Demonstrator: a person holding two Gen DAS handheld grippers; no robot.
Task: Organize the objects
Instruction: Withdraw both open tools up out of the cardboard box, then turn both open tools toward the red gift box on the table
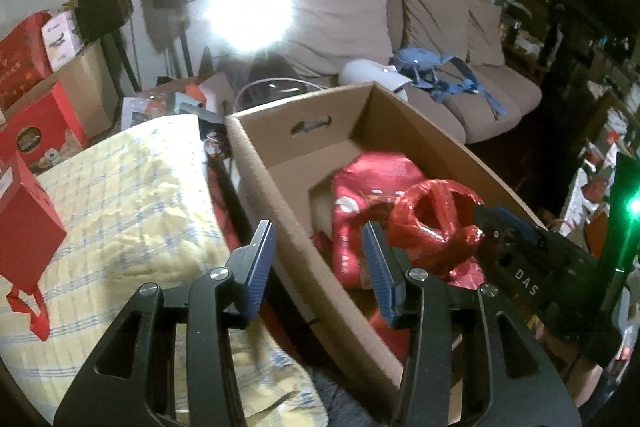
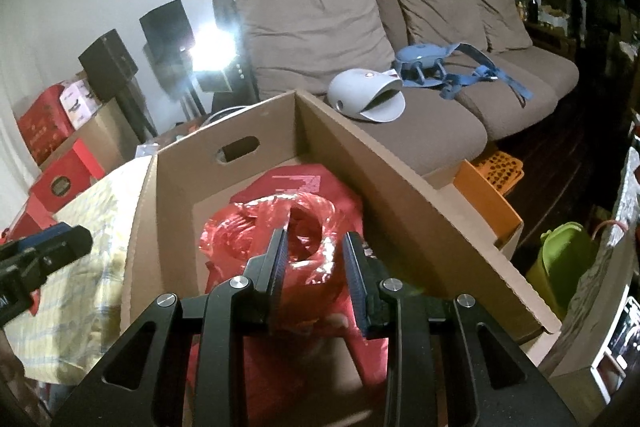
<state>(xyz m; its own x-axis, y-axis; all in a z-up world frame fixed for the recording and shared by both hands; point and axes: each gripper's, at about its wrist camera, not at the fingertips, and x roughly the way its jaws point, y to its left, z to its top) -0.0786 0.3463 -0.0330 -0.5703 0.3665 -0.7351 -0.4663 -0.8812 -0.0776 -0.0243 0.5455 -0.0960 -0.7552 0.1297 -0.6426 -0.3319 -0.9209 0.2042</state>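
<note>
An open cardboard box [image 1: 280, 163] [image 2: 400, 195] holds a flat red packet [image 1: 372, 179] [image 2: 296, 179] and a crumpled red plastic bag [image 1: 436, 219] [image 2: 256, 231]. My right gripper [image 2: 318, 271] is shut on the bag's bunched top, just above the box floor. In the left wrist view it shows at the right [image 1: 500, 223], gripping the bag. My left gripper [image 1: 320, 263] stands open over the box's left wall, and its blue pads [image 1: 260, 259] touch nothing. Its tip also shows at the left edge of the right wrist view [image 2: 44, 247].
A yellow checked cloth [image 1: 120, 207] lies left of the box, with red cartons [image 1: 24, 223] beside it. Behind is a brown sofa [image 2: 440, 131] bearing a white shell-like object [image 2: 364, 95] and blue straps [image 2: 440, 67]. An orange crate [image 2: 492, 179] and a green bin [image 2: 560, 259] stand right.
</note>
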